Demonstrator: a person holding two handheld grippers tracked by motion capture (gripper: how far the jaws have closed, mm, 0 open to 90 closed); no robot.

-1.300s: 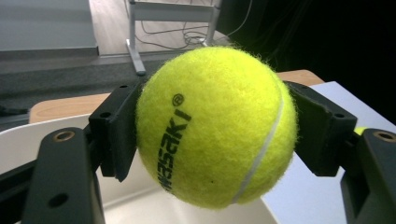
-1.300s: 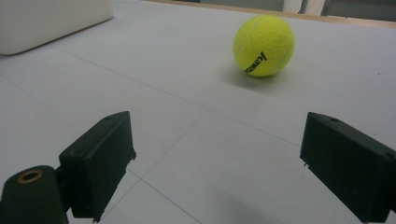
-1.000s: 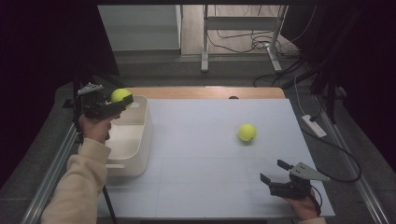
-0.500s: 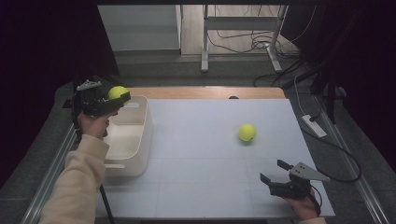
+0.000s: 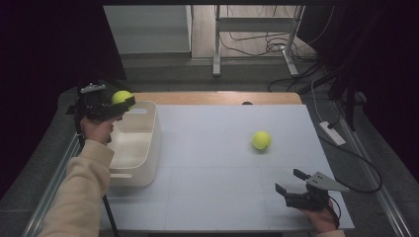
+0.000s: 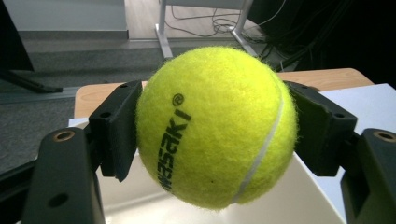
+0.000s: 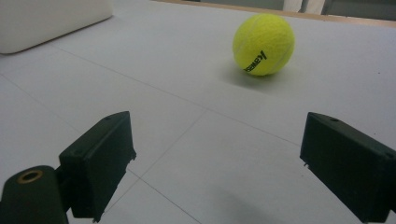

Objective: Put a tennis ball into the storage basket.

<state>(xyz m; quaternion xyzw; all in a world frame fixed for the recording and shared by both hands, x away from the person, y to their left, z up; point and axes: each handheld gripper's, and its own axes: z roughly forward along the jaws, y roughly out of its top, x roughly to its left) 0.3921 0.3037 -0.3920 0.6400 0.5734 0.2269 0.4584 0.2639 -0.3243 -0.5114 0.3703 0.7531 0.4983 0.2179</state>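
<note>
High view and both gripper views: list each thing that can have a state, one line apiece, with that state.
Left gripper: shut on the held tennis ball, above the bin.
Held tennis ball: clamped between the jaws, off the table.
Right gripper: open, nothing between the jaws.
Loose tennis ball: resting on the table, untouched.
White bin: upright; nothing seen in the part of its inside that shows.

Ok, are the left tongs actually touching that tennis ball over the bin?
Touching. In the left gripper view, both jaws of the left tongs press against opposite sides of the tennis ball, held above the white bin.
</note>
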